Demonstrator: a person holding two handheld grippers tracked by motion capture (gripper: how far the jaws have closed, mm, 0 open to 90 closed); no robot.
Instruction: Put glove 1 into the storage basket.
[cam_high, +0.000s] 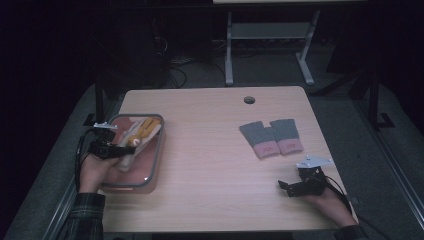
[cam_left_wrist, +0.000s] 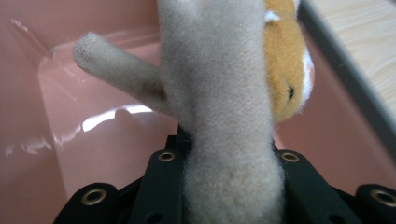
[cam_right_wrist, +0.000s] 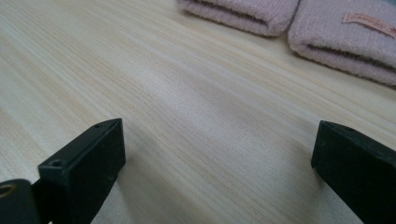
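Nearest to us in the left gripper view, a beige and orange plush toy animal (cam_left_wrist: 224, 107) rises straight up between our left tool's (cam_left_wrist: 229, 186) two black jaws, which press its soft body from both sides, so this tool is clamped on the toy. One beige limb sticks out to the left of the jaws, and the orange part with a white patch bulges to their right. Behind and around the toy we see the glossy walls of a pink rectangular plastic container (cam_left_wrist: 70, 140), its grey rim running past on the right with pale wood beyond it.

From the high view, our left tool (cam_high: 121, 148) reaches over the container's (cam_high: 156, 155) near left corner, and the toy (cam_high: 138, 134) lies slanted inside it, stretching away from the jaws toward the far end.

Our right tool (cam_right_wrist: 219, 158) rests low over the light wooden surface (cam_right_wrist: 187, 93) with its jaws spread wide and nothing between them. Ahead of it and a little to the right lie two folded grey-and-pink knitted cloths (cam_right_wrist: 327, 32) side by side, touching each other, one with a small label. In the high view this tool (cam_high: 290, 186) sits near the surface's near right edge, with the cloths (cam_high: 272, 137) just beyond it and well apart from the container.
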